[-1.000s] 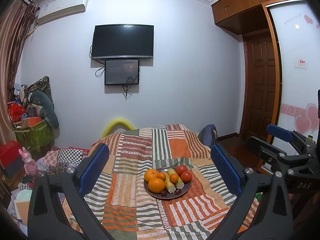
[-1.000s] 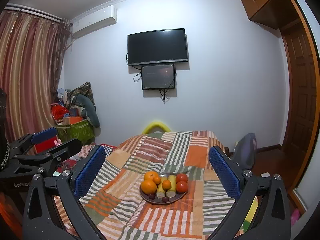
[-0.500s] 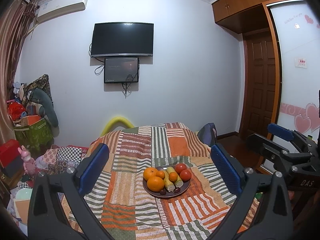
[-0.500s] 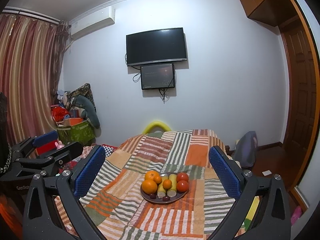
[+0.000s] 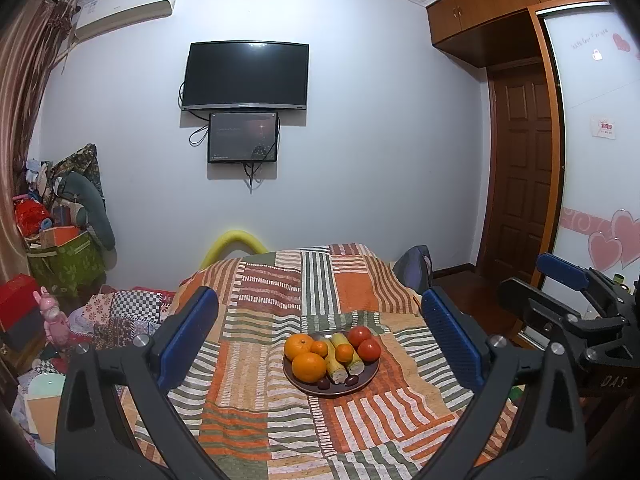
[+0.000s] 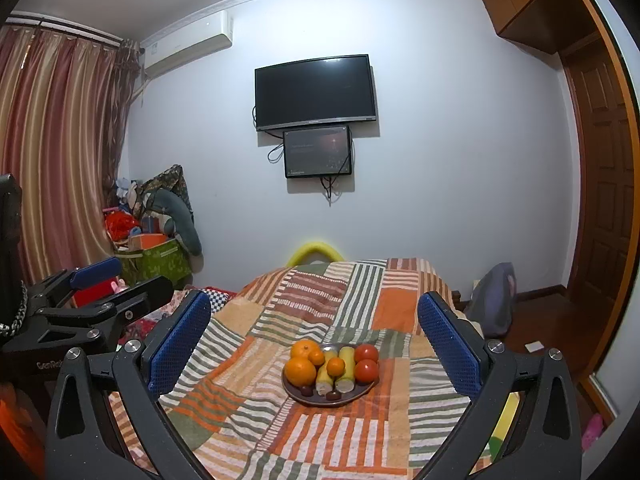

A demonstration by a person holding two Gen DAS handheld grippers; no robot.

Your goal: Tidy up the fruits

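A dark round plate [image 5: 366, 380] sits on the patchwork-covered table [image 5: 248, 344]. On it lie large oranges [image 5: 309, 367], small tangerines [image 5: 344, 353], red tomatoes [image 5: 369, 350], corn pieces [image 5: 335, 368] and dark chestnuts [image 5: 323, 383]. The plate also shows in the right wrist view [image 6: 362, 390]. My left gripper [image 5: 320, 338] is open and empty, held above and short of the plate. My right gripper [image 6: 314, 340] is open and empty, likewise back from the plate. Each gripper shows at the edge of the other's view.
Two screens [image 5: 246, 76] hang on the far wall. Bags and toys [image 5: 60, 240] pile up at the left by the curtain [image 6: 52, 152]. A wooden door [image 5: 520, 184] and wardrobe are at the right. A dark bag [image 6: 494, 300] stands beside the table.
Both grippers have tilted slightly, so the plate sits a little higher in the left view and lower in the right view. Both stay open and empty.
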